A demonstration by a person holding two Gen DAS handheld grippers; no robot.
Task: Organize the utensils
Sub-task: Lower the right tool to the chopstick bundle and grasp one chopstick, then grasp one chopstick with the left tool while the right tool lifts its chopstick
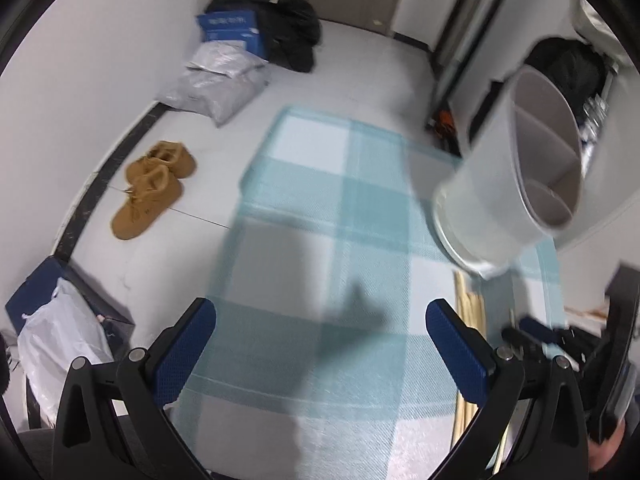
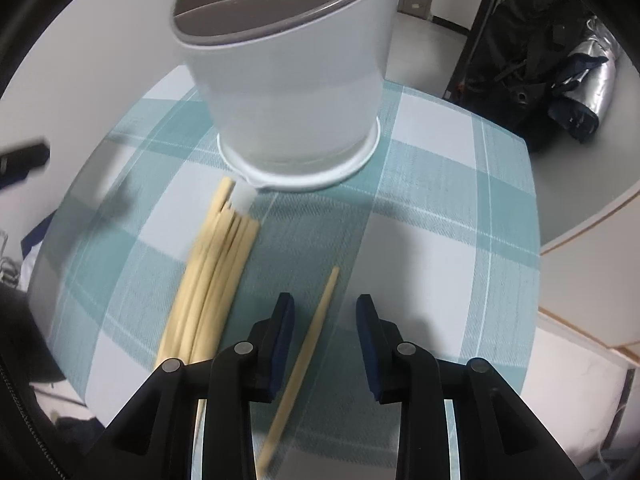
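Bamboo chopstick (image 2: 308, 356) lies loose between my right claw (image 2: 325, 344)'s parted pads — next I clench, lift it into the white holder (image 2: 288, 92); left claw (image 1: 320, 360) gapes empty.

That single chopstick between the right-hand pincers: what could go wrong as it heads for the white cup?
The right gripper stands open around the single chopstick without pinching it; closing off-centre might flick it across the checked cloth. The chopstick bundle lies right beside it, so a finger could nudge it. The white holder stands near the cloth's far edge; a hard bump might tip it.
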